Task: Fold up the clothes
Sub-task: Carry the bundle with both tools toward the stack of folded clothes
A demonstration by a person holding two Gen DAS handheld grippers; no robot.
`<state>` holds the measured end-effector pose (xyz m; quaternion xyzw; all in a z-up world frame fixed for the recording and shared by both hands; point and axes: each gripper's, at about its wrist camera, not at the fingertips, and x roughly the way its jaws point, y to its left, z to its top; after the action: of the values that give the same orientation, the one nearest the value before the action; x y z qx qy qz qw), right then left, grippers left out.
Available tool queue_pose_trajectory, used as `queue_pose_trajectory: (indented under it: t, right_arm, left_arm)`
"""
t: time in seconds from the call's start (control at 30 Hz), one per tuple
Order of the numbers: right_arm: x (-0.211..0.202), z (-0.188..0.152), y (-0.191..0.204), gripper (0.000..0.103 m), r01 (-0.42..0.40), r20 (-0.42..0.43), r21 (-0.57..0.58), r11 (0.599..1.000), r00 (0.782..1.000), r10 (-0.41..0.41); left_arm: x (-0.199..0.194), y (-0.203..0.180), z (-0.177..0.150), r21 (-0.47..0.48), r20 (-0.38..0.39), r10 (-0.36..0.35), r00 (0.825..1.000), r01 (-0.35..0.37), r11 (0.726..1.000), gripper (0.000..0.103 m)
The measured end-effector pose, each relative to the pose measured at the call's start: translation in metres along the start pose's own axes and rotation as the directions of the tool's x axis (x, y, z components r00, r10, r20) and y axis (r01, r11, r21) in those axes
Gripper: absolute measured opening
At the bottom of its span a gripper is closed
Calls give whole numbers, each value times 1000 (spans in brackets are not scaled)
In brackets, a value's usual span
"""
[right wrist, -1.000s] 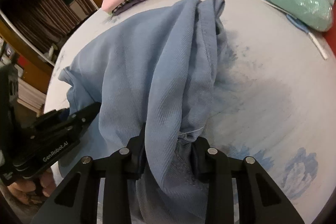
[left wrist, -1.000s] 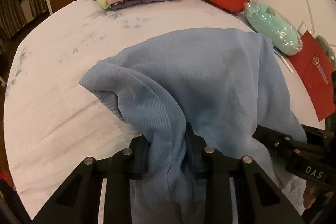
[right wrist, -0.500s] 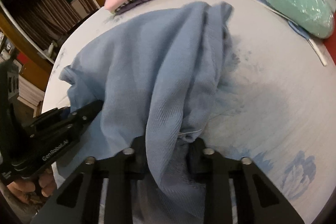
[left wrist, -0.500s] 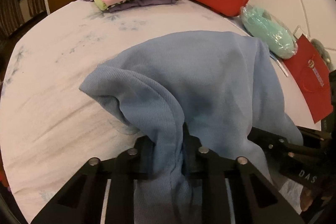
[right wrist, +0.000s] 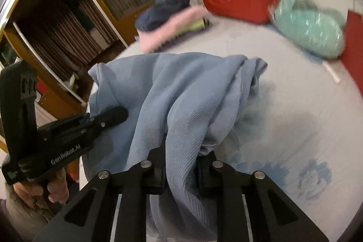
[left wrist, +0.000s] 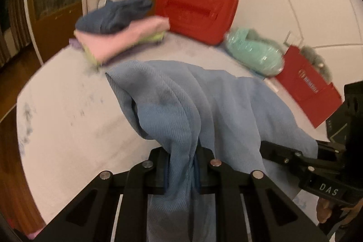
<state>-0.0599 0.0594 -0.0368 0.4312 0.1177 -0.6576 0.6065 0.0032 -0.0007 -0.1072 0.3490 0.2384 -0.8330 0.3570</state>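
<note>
Left gripper (left wrist: 181,170) and right gripper (right wrist: 181,170) both pinching bunched blue garment (left wrist: 192,101), which is draping ahead onto tabletop (left wrist: 68,119). Risk: grips are sitting on gathered folds, not clean edges, so cloth slipping or fold skewing w/ uneven pull.

Our two grippers are matte black plastic. On the left gripper (left wrist: 182,168) we see four flat linkage bars fanning back from the fingers (left wrist: 158,165), each pinned by a round silver rivet. The right gripper (right wrist: 180,170) is built the same way, with the same four silver rivets. From the side, the right gripper's body carries white lettering "DAS", and the left gripper's body reads "GenRobot.AI" (white print along its flank), with small screws near the tip and an upright black mount with oval slots.
</note>
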Motion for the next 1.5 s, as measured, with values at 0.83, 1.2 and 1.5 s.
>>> queue_pose_trajectory:
  t: [0.83,1.2,1.5]
  right_arm:
    - [8,132,108,18,159,227,107,981,957,-180]
    - [67,313,170,18,249,427,206,946,848,-316]
    - [211,329,139,25,278,246,327,903,898,-366]
  left_arm:
    - [6,118,207,265,11,-247,969,235,935,15]
    - [62,198,428,473,17,-328,944,282,835,18]
    - [223,256,436,496,-153,-135,979,194,846,32]
